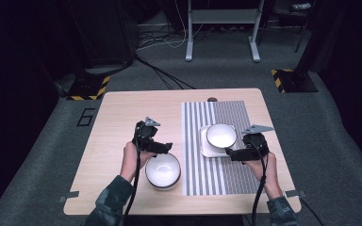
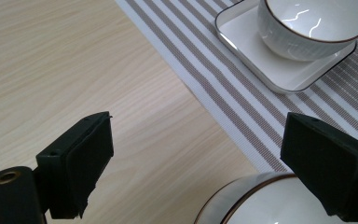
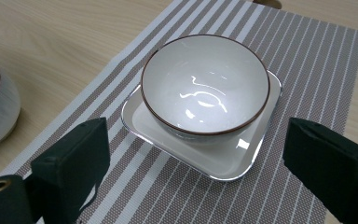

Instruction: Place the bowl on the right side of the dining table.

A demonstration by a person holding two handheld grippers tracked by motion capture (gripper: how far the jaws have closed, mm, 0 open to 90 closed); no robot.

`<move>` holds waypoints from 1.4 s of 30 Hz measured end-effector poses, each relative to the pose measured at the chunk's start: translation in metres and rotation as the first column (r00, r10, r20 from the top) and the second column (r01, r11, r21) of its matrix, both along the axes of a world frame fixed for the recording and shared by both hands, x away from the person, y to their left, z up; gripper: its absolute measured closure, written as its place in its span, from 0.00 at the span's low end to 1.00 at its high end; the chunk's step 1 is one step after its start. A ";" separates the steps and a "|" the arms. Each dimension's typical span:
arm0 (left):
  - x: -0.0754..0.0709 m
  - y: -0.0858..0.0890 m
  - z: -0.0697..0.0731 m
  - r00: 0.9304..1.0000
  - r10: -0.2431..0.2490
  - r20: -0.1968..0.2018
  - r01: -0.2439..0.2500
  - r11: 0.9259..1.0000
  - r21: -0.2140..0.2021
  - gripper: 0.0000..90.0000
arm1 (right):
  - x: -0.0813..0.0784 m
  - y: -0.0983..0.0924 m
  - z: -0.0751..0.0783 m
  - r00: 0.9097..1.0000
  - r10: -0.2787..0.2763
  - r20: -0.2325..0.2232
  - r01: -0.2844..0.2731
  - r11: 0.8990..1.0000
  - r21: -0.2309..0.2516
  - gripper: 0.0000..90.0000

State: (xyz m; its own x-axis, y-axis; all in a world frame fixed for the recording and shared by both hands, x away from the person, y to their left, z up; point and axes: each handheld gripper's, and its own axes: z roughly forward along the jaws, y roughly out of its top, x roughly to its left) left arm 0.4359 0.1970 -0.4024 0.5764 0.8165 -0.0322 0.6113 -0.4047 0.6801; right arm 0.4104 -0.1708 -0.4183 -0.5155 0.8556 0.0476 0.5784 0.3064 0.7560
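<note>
One bowl (image 3: 205, 84) already sits on the square plate (image 3: 242, 161) ahead of the right gripper's (image 3: 193, 172) wide, empty jaws, while the second bowl (image 2: 261, 203) waits just beside the left gripper's (image 2: 205, 163) equally wide, empty jaws.

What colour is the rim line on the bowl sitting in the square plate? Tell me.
Thin dark brown, on a white bowl; clearest in the right gripper view.

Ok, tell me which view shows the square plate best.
The right gripper view: the plate lies whole under its bowl. The left gripper view cuts off its top edge; the high view shows it small.
</note>
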 end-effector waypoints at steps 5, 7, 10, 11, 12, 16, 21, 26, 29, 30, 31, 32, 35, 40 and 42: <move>-0.008 0.019 0.000 0.999 0.031 0.011 -0.031 0.999 -0.008 0.10 | -0.009 -0.012 0.000 1.000 -0.023 0.012 0.023 1.000 0.004 0.08; -0.011 0.027 0.000 0.999 0.043 0.014 -0.043 0.999 -0.013 0.10 | -0.014 -0.017 0.000 0.999 -0.034 0.014 0.034 0.999 0.004 0.08; -0.016 0.038 -0.001 0.998 0.061 0.020 -0.061 0.998 -0.017 0.10 | -0.018 -0.022 -0.001 0.999 -0.046 0.018 0.046 0.999 0.002 0.08; -0.018 0.042 -0.001 0.998 0.065 0.017 -0.065 0.998 -0.018 0.10 | -0.020 -0.024 -0.002 0.998 -0.052 0.018 0.052 0.999 0.000 0.08; -0.020 0.046 -0.001 0.997 0.070 0.018 -0.070 0.997 -0.016 0.10 | -0.021 -0.026 -0.004 0.998 -0.055 0.019 0.055 0.999 -0.002 0.08; -0.025 0.060 -0.005 0.994 0.106 0.014 -0.106 0.994 -0.023 0.10 | -0.026 -0.033 -0.009 0.997 -0.074 0.007 0.074 0.997 -0.009 0.09; -0.032 0.075 -0.010 0.989 0.147 0.013 -0.146 0.989 -0.033 0.10 | -0.031 -0.039 -0.017 0.996 -0.093 0.001 0.093 0.996 -0.012 0.09; -0.039 0.089 -0.017 0.984 0.178 0.007 -0.177 0.984 -0.034 0.10 | -0.037 -0.046 -0.024 0.993 -0.115 0.003 0.115 0.993 -0.020 0.10; -0.044 0.098 -0.024 0.980 0.199 -0.005 -0.199 0.979 -0.032 0.09 | -0.040 -0.050 -0.028 0.992 -0.129 -0.005 0.129 0.991 -0.019 0.10; -0.045 0.101 -0.027 0.978 0.208 -0.005 -0.208 0.978 -0.033 0.09 | -0.041 -0.051 -0.030 0.991 -0.131 -0.004 0.131 0.991 -0.020 0.10; -0.046 0.104 -0.029 0.977 0.215 -0.011 -0.215 0.976 -0.035 0.09 | -0.042 -0.053 -0.031 0.991 -0.136 -0.006 0.136 0.991 -0.020 0.10; -0.048 0.107 -0.032 0.975 0.220 -0.018 -0.221 0.975 -0.035 0.09 | -0.042 -0.055 -0.033 0.990 -0.142 -0.009 0.142 0.990 -0.025 0.10; -0.052 0.116 -0.041 0.971 0.239 -0.028 -0.240 0.970 -0.038 0.09 | -0.045 -0.059 -0.040 0.987 -0.157 -0.016 0.157 0.987 -0.026 0.10; -0.058 0.128 -0.054 0.962 0.271 -0.041 -0.272 0.962 -0.033 0.09 | -0.048 -0.065 -0.052 0.984 -0.178 -0.018 0.177 0.984 -0.025 0.10; -0.060 0.131 -0.058 0.959 0.280 -0.045 -0.282 0.959 -0.028 0.09 | -0.049 -0.067 -0.056 0.983 -0.182 -0.018 0.182 0.983 -0.031 0.10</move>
